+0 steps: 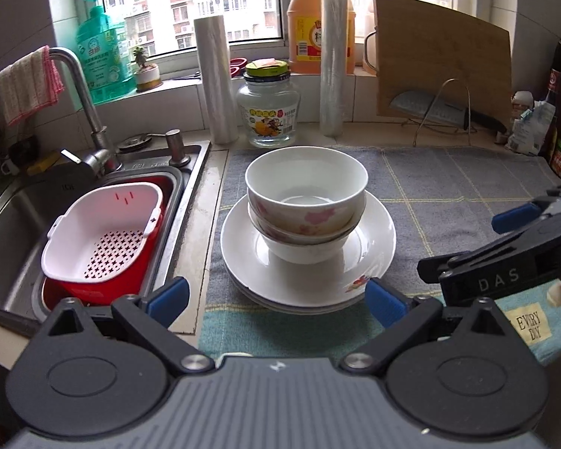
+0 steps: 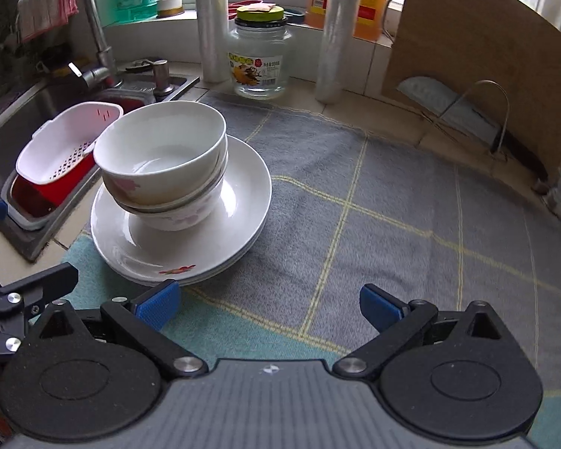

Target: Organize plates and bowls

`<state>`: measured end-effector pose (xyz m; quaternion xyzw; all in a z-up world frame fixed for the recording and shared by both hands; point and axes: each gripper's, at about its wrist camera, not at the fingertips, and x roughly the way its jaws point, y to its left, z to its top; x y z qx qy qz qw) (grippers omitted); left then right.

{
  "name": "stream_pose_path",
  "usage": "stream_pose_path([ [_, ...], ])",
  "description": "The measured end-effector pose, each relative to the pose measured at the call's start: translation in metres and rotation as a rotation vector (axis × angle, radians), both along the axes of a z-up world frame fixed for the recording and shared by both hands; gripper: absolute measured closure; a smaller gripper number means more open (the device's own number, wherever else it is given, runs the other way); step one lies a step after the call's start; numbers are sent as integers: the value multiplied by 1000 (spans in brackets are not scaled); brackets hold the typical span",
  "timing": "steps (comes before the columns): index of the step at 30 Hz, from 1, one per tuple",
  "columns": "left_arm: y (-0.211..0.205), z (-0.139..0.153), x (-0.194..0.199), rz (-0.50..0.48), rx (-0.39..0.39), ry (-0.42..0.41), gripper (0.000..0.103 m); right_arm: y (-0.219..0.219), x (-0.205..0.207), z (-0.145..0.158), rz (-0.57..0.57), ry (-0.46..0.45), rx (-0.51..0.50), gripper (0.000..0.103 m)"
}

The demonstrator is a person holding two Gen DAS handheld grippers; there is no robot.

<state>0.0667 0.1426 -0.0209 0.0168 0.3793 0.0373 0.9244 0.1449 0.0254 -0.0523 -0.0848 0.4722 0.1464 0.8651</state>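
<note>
While the bowls (image 1: 306, 202) sit nested on the stacked plates (image 1: 306, 280), we hold the left gripper (image 1: 276, 299) and the right gripper (image 2: 269, 305) both spread apart and empty.

Left gripper (image 1: 276, 301) is held level, jaws spread wide and empty. Right gripper (image 2: 269, 307) sits alongside, equally wide and holding nothing, its blue-padded fingers (image 1: 514, 217) reaching in at the right of the left view.
</note>
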Motion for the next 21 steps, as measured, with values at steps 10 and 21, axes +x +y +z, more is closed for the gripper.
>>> stream_pose_path([
  [10, -12, 31, -41, 89, -33, -22, 3, -11, -62, 33, -88, -95, 24, 0],
  [21, -14, 38, -58, 133, -65, -14, 3, -18, -84, 47, -119, -136, 39, 0],
])
